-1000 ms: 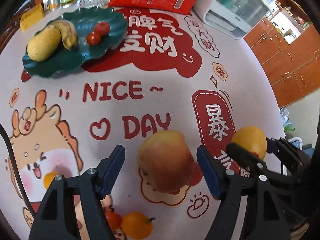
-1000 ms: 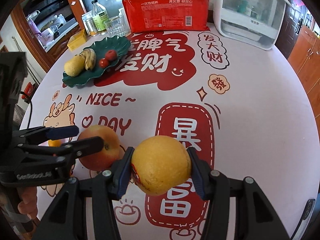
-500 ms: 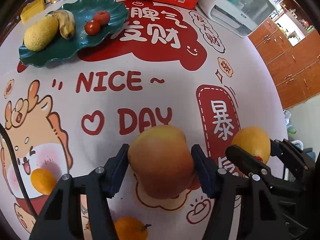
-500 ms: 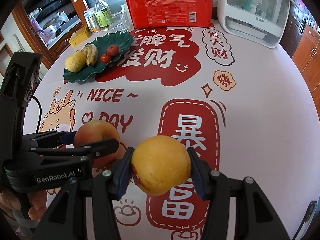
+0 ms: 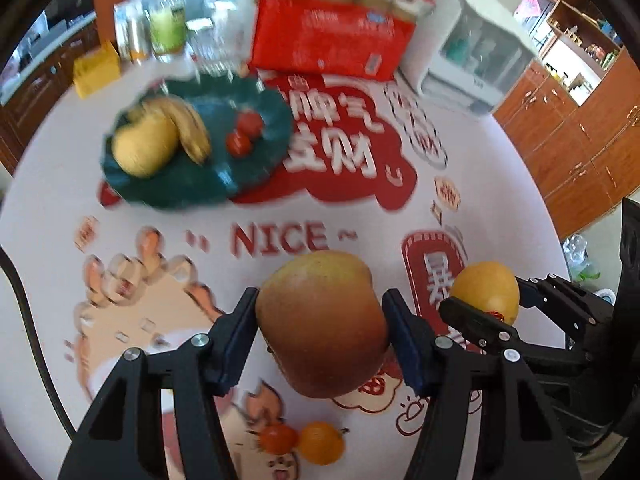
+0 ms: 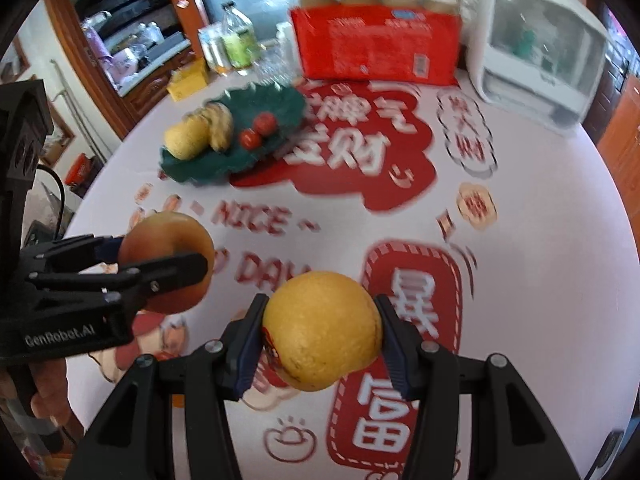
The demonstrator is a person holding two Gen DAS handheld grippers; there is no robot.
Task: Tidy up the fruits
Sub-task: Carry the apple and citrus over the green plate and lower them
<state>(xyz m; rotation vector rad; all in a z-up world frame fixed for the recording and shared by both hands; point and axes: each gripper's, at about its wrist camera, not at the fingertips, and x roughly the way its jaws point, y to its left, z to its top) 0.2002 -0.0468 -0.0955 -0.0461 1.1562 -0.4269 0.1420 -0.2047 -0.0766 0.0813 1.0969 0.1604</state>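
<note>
A white tablecloth [image 6: 560,240] printed in red with "NICE DAY", Chinese characters and cartoon figures covers the table. At its far edge stand a red pack [image 6: 376,44], bottles [image 6: 236,40] and a white appliance [image 6: 536,64]; wooden cabinets [image 5: 580,152] line the room. The left gripper [image 5: 320,336] is clamped on an apple [image 5: 320,320], the right gripper [image 6: 320,336] on an orange [image 6: 320,328], both off the cloth. A green plate [image 5: 248,160] holds a pear, banana and two tomatoes

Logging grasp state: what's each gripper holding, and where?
Left gripper: the apple, pinched across its sides. Right gripper: the orange, also across its sides.
</note>
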